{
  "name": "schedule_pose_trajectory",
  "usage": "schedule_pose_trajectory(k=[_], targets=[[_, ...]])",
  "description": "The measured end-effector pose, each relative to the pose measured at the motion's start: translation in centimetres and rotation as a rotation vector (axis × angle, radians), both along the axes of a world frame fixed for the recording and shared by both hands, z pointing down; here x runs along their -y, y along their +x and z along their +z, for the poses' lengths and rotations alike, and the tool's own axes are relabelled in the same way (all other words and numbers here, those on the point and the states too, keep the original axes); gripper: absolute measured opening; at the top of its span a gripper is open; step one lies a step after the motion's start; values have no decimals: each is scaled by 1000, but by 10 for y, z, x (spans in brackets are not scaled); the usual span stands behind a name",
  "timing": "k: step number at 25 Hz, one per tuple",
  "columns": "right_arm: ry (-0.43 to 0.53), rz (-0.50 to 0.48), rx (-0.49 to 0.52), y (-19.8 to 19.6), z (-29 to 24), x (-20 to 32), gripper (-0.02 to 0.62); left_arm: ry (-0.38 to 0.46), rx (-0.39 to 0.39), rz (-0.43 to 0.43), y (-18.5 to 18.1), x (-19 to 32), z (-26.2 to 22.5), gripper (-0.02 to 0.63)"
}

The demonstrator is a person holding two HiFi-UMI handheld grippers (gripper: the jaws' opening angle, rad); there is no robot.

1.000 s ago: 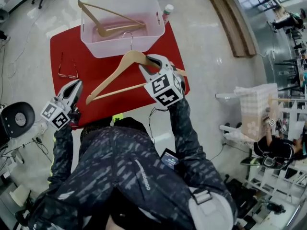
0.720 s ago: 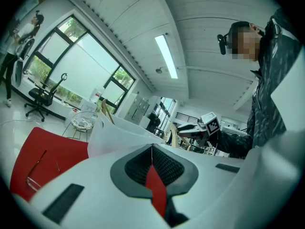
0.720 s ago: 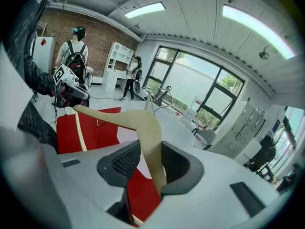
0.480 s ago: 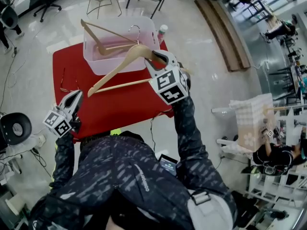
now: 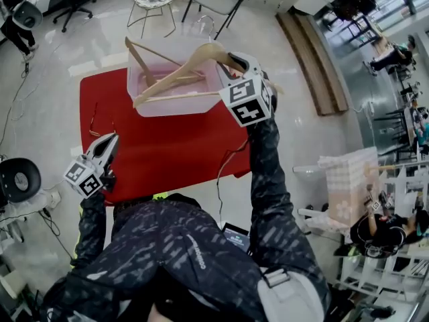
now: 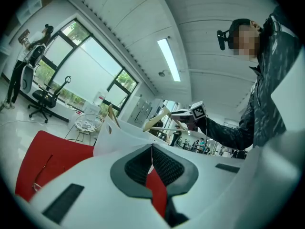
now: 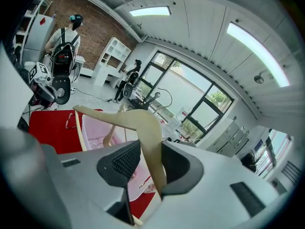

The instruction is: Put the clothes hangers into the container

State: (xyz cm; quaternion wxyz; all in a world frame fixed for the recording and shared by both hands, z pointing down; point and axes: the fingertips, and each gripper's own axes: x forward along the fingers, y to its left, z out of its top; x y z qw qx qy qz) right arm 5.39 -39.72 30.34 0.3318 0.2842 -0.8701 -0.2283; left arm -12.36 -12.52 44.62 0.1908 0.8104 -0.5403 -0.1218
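In the head view our right gripper [image 5: 232,60] sits at 1 o'clock, its jaws clamped on a wooden hanger [image 5: 175,74] by the shoulder just right of the hook. The right gripper view shows that arm of the hanger [image 7: 143,128] pinched between the two dark pads [image 7: 121,160]. The rest of the hanger stretches toward 9 o'clock across the open top of the container [image 5: 175,106]. The left gripper view shows it raised above the container's rim rather than resting on it. The container stands at the counter's 12 o'clock edge, and a second hanger [image 5: 139,58] leans inside it, one end poking over the rim at 10 o'clock. The red counter [image 5: 167,153] carries a pair of glasses [image 5: 92,122] near its 9 o'clock side. Our left gripper [image 5: 107,142] is at 8 o'clock, at the near corner of the counter, well apart from the container. Its jaws are closed with the pads meeting at the tips, and they hold nothing.
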Motion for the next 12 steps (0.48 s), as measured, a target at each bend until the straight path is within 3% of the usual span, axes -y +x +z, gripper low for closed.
schedule_pose_trajectory(k=[12], targets=[[122,11,-166,-64,27,62,146,-36,-39,5,-22,2,13,11]])
